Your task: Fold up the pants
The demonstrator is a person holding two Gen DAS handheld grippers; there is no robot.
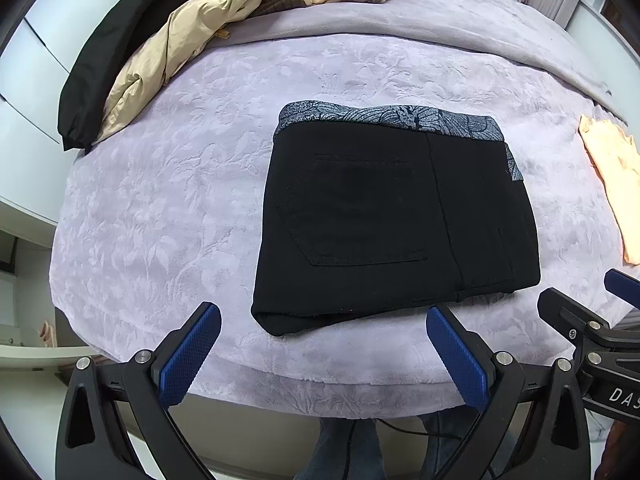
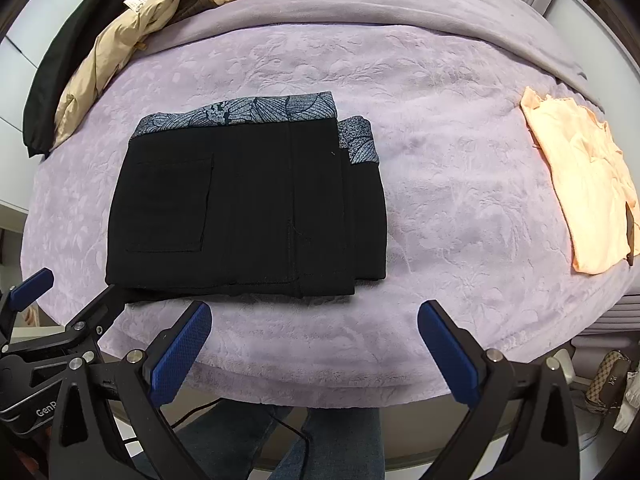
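Note:
Black pants (image 1: 396, 220) lie folded into a compact rectangle on the lilac blanket (image 1: 180, 200), with a grey leaf-patterned waistband at the far edge and a back pocket facing up. In the right wrist view the same pants (image 2: 248, 208) sit left of centre. My left gripper (image 1: 324, 344) hangs open just in front of the fold's near edge, touching nothing. My right gripper (image 2: 314, 340) is also open over the blanket's near edge, to the right of the pants, nothing between its blue pads. Each gripper shows at the side of the other's view.
A folded peach garment (image 2: 580, 184) lies on the blanket at the right. A heap of clothes, with a beige jacket (image 1: 168, 60) and a black garment (image 1: 100, 60), sits at the far left. A person's legs (image 2: 320, 440) stand below the bed edge. White cupboards (image 1: 28, 100) flank the left.

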